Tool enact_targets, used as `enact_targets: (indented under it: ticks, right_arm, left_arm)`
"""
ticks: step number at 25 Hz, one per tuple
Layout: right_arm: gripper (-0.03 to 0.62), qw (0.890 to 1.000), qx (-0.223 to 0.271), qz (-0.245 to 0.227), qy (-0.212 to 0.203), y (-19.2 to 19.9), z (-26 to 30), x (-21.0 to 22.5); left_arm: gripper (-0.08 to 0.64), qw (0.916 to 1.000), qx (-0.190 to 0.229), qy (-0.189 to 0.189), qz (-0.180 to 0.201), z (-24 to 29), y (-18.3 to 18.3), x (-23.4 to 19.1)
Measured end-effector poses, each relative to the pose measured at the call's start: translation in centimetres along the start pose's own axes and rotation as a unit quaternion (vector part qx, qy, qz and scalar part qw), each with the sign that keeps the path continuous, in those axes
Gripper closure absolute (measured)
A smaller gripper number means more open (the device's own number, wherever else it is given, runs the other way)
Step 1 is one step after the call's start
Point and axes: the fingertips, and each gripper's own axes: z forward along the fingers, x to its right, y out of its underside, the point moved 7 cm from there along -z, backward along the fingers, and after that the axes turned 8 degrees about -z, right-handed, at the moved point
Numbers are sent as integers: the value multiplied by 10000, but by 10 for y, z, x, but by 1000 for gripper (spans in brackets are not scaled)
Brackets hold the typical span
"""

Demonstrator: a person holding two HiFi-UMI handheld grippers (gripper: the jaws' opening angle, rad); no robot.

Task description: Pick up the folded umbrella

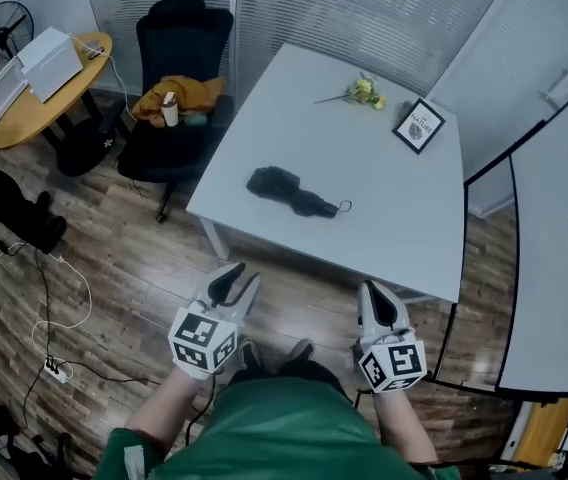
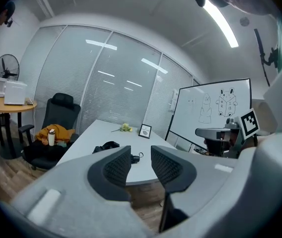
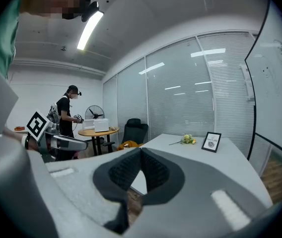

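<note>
The folded black umbrella [image 1: 292,192] lies on the white table [image 1: 394,208], near its front left part, strap end toward the right. Both grippers hang over the wooden floor, short of the table's near edge. My left gripper [image 1: 240,276] is open, with a narrow gap between its pads and nothing in it. In the left gripper view the umbrella [image 2: 107,147] shows beyond the left gripper [image 2: 141,163]. My right gripper [image 1: 369,290] is shut and empty; in the right gripper view its tips [image 3: 140,155] meet.
Yellow flowers [image 1: 365,91] and a small picture frame [image 1: 419,126] sit at the table's far side. A black office chair [image 1: 178,68] with a yellow cloth stands to the left, a whiteboard [image 1: 564,218] to the right. A person [image 3: 66,117] stands by a round wooden table [image 1: 49,93].
</note>
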Motion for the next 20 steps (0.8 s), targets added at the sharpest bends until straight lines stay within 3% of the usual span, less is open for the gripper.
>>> enact_targets:
  ticks: [4, 14, 20]
  right_arm:
    - [589, 9999, 43, -10, -152, 0, 36, 18]
    - [589, 9958, 199, 201, -872, -1, 128, 71]
    - [589, 9925, 98, 322, -1172, 10, 158, 108]
  left_arm:
    - [425, 9999, 111, 1, -52, 31, -13, -6]
    - [425, 9962, 100, -865, -8, 83, -42, -29]
    - [425, 9954, 26, -836, 474, 136, -52, -7]
